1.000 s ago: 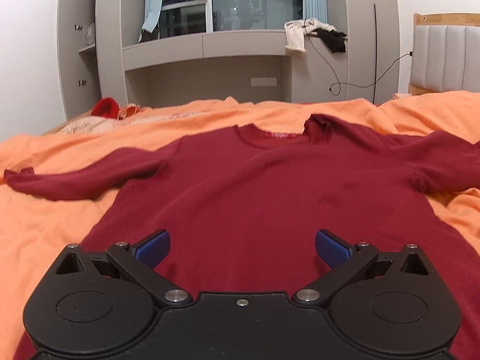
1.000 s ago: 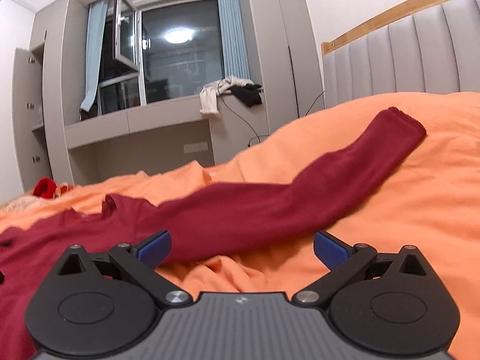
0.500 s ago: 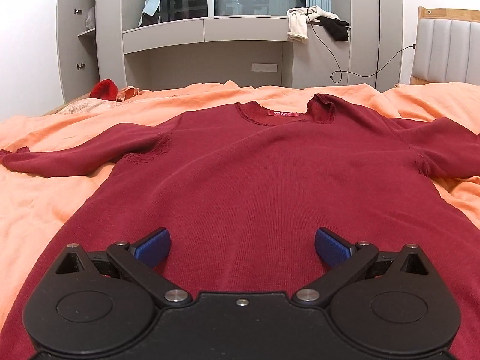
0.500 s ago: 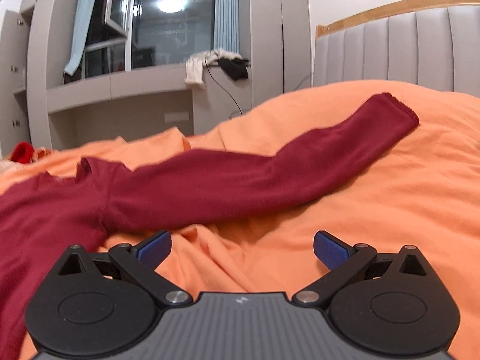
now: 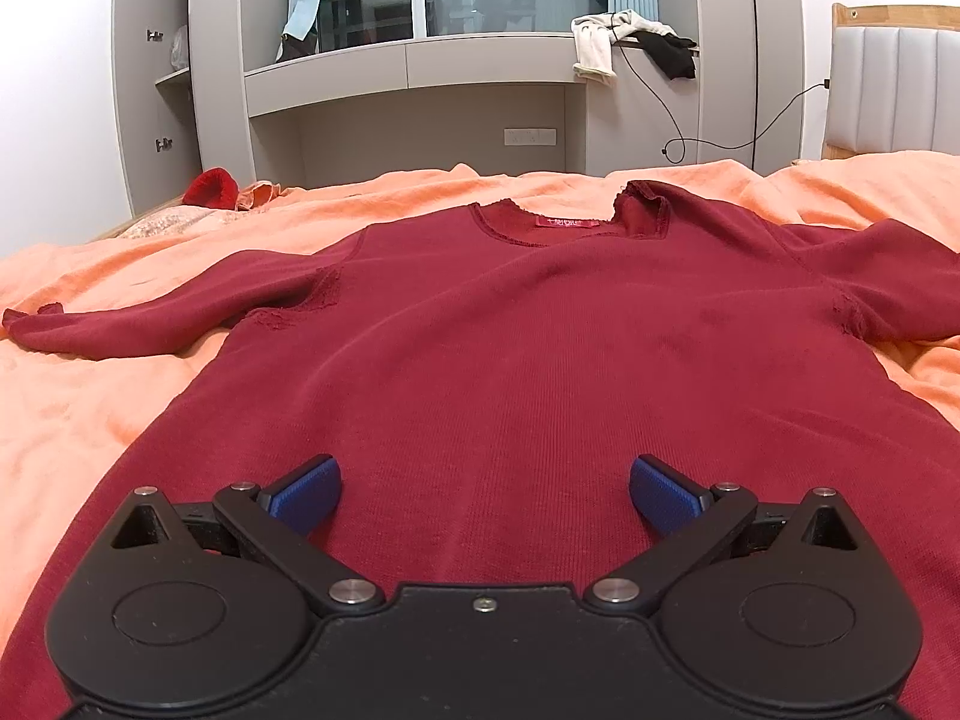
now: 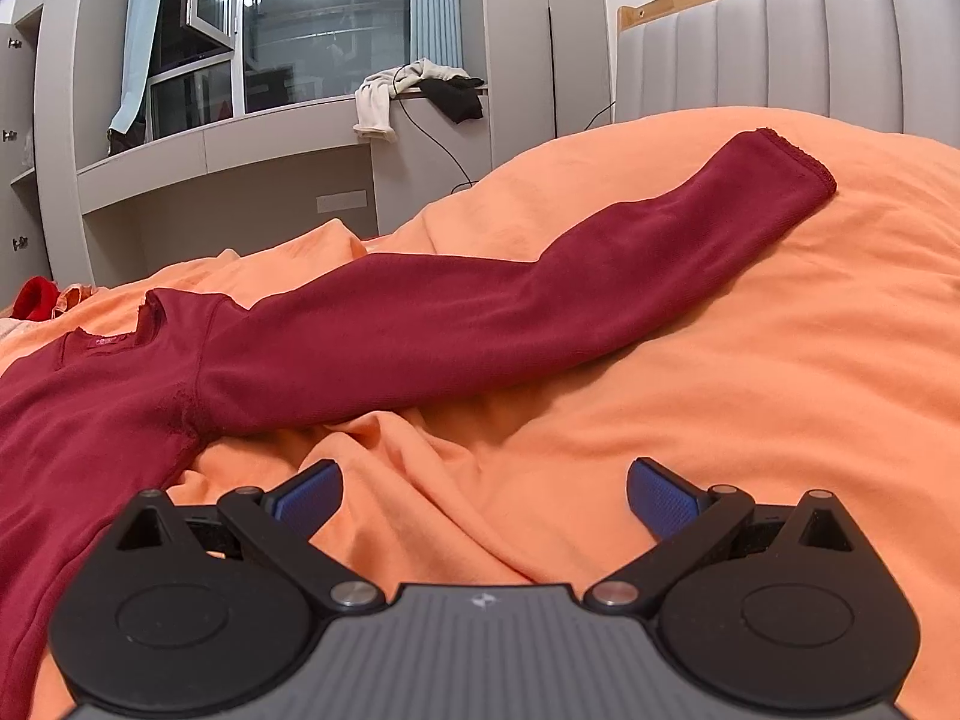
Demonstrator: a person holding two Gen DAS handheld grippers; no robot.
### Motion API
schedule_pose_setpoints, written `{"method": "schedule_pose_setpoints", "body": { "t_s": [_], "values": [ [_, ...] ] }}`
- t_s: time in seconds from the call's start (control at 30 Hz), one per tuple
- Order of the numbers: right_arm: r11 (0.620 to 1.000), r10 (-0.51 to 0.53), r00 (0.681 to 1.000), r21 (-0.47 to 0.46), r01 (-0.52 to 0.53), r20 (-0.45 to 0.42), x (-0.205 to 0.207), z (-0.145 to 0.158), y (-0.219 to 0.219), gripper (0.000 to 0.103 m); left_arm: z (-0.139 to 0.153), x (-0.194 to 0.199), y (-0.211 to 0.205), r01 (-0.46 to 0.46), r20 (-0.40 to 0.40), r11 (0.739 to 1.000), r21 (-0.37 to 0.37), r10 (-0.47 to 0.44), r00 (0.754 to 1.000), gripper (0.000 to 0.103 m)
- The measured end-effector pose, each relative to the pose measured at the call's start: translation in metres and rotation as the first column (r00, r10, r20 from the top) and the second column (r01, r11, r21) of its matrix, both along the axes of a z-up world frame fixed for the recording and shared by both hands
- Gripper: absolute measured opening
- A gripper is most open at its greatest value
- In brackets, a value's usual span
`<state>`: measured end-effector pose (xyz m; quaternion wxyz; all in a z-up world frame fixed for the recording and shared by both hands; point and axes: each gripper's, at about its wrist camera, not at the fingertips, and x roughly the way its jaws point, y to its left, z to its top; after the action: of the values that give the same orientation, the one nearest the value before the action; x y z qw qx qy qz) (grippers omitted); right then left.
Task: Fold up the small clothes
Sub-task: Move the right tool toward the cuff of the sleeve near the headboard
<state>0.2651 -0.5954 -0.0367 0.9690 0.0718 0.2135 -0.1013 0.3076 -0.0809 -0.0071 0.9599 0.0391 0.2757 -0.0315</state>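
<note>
A dark red long-sleeved top (image 5: 510, 348) lies flat on the orange bedspread (image 5: 90, 408), neck away from me, one collar corner turned up. My left gripper (image 5: 483, 495) hovers open over the lower middle of its body, nothing between the blue pads. In the right wrist view the same top (image 6: 90, 420) fills the left side and its right sleeve (image 6: 510, 312) stretches out to the upper right, cuff toward the headboard. My right gripper (image 6: 483, 498) is open above bare orange bedspread (image 6: 750, 390), just right of the armpit.
A grey padded headboard (image 6: 810, 48) stands at the right. A grey built-in desk and shelf unit (image 5: 420, 96) is beyond the bed, with clothes (image 5: 630, 42) and a cable draped on its ledge. A small red item (image 5: 210, 186) lies at the bed's far left.
Both views have risen and tilted down a little, showing more of the top's body and sleeve. The top itself has not moved and both grippers stay open.
</note>
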Motion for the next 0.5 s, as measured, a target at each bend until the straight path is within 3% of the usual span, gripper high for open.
{"method": "schedule_pose_setpoints", "body": {
  "t_s": [0.3, 0.5],
  "values": [
    [0.997, 0.074, 0.997, 0.012, -0.075, 0.024, 0.000, 0.001, -0.001, 0.103, 0.000, 0.000, 0.000, -0.001, 0.000, 1.000, 0.002, 0.001, 1.000, 0.103],
    [0.998, 0.034, 0.986, 0.046, -0.042, 0.163, 0.007, 0.021, -0.031, 0.103, -0.002, 0.000, -0.001, 0.000, -0.001, 1.000, 0.008, 0.000, 1.000, 0.103]
  ]
}}
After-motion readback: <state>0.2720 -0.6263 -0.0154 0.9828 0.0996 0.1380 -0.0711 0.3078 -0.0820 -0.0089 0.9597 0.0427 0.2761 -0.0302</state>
